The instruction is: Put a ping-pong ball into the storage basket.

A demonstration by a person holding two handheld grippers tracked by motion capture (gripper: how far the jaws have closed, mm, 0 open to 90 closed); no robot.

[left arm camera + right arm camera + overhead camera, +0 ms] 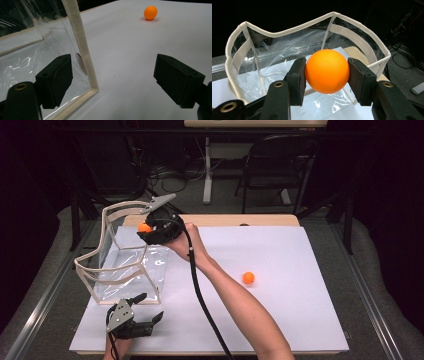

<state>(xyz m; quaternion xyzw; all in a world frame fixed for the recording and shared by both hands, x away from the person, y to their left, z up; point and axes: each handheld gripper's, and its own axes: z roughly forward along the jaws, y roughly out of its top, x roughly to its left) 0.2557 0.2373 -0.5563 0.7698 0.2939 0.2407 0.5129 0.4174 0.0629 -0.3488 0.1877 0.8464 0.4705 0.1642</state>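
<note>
right hand-held gripper (327,72): jaws clamped on an orange ball (327,71), held above the clear bag's (127,265) open rim, seemingly for a drop inside | forearm reached across the bench (300,320) | left hand-held gripper (112,82): jaws wide apart, nothing held, rested beside the bag's near corner | second ball (248,278): left loose on the bench

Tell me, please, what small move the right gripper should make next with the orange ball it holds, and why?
Probably ease the right gripper a little lower and open its jaws. It is shut on an orange ball held over the open top of the clear bag, whose rim stands wide below, so a release there should drop the ball inside. The second ball waits on the table.
</note>
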